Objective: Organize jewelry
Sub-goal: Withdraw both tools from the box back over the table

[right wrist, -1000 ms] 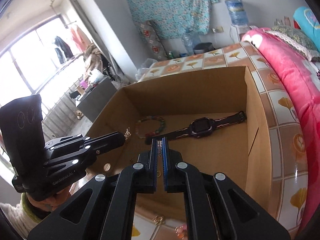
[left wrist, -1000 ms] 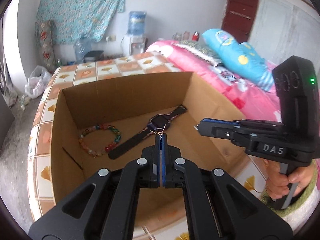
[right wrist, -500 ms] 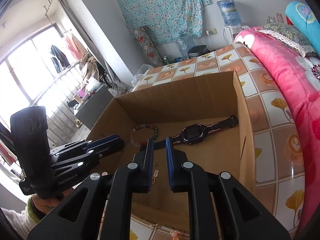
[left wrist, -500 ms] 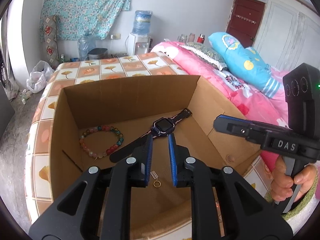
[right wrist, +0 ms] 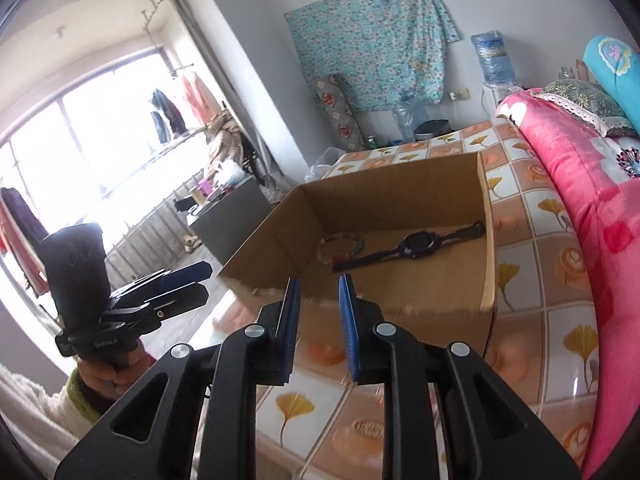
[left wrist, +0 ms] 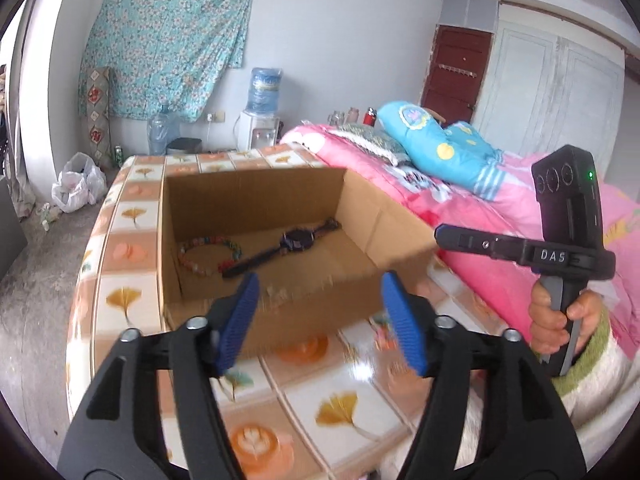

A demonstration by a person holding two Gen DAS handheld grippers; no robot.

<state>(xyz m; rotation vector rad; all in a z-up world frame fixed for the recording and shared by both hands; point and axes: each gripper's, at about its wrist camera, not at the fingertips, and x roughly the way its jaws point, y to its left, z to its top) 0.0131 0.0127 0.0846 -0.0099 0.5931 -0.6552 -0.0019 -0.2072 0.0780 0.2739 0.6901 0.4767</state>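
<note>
Open-topped cardboard box (left wrist: 280, 280) on the tiled tabletop (left wrist: 352, 404), pink blanket (right wrist: 580, 208) close along its right side. Inside the box, against the back wall: bead bracelet (left wrist: 208, 254) at left, watch (left wrist: 294, 242) just right of it, strap stretched across the floor. Small bits of jewelry blurred on the tiles at the box's front right corner. Left gripper (left wrist: 320, 316) now back outside the box's near wall, over bare tiles, tongs wide apart, just been opening, nothing between. Right gripper (right wrist: 318, 328) likewise pulled back from the box, tongs slightly apart, also opening, empty. Earlier both reached over the box floor, tongs together.
</note>
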